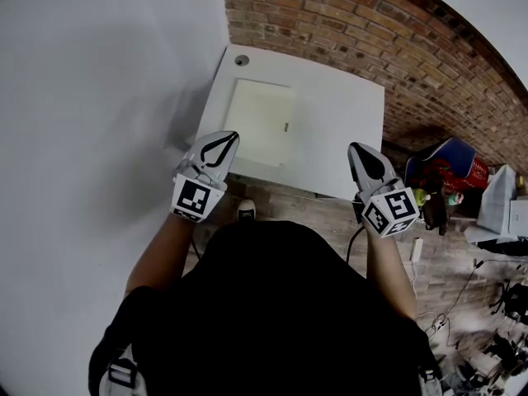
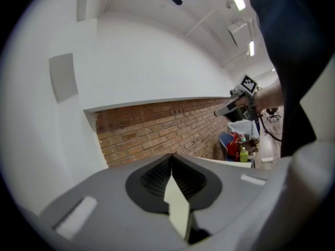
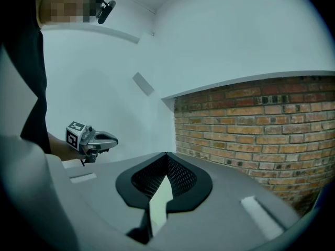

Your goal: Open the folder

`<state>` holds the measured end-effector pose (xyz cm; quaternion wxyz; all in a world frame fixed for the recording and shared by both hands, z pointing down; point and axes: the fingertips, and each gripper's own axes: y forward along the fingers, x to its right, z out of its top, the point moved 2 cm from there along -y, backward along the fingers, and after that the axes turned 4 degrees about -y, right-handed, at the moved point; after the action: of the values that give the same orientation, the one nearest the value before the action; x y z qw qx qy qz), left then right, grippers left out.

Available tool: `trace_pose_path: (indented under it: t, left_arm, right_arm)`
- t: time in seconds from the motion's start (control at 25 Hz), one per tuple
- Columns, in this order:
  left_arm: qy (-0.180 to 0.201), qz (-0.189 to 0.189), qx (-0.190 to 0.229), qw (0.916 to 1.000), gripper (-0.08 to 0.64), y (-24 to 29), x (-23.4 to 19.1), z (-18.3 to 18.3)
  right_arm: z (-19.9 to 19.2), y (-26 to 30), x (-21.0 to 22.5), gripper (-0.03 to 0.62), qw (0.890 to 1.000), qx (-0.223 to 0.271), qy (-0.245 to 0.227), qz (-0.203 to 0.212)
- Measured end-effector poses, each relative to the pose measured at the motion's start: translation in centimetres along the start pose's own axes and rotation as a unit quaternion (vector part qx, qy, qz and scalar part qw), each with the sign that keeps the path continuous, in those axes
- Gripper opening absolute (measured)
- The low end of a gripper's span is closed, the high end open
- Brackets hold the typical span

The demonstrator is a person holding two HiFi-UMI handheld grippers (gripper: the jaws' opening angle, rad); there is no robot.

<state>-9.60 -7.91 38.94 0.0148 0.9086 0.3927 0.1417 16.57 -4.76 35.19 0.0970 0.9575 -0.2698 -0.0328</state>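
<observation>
A pale yellow folder (image 1: 260,122) lies closed and flat on the white table (image 1: 346,122), toward its left side. My left gripper (image 1: 228,139) hovers at the table's near edge, just in front of the folder's near left corner, its jaws shut with nothing in them. My right gripper (image 1: 355,148) hangs over the near right part of the table, a good way right of the folder, also shut and empty. In the left gripper view the jaws (image 2: 171,157) meet at a point, as do those (image 3: 166,156) in the right gripper view. Neither gripper view shows the folder.
A white wall runs along the table's left and a brick wall (image 1: 363,23) along its far side. There is a cable hole (image 1: 241,59) in the far left corner. A red and blue chair (image 1: 450,167) and clutter stand on the floor to the right.
</observation>
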Motion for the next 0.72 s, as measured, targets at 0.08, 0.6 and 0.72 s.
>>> trace_pose_path:
  t: [0.08, 0.6, 0.72]
  left_arm:
    - [-0.002, -0.005, 0.000, 1.0000, 0.002, 0.3, -1.1, -0.5]
    - [-0.013, -0.032, 0.005, 0.9994, 0.002, 2.2, -7.9, -2.7]
    - [-0.017, -0.031, 0.004, 0.9994, 0.002, 2.4, -9.6, -3.5]
  right_arm:
    - [0.2, 1.1, -0.2, -0.003, 1.000, -0.004, 0.000, -0.001]
    - [0.7, 6.1, -0.5, -0.003, 0.999, -0.020, 0.011, -0.041]
    - [0.3, 6.8, -0.5, -0.003, 0.998, -0.023, 0.019, -0.052]
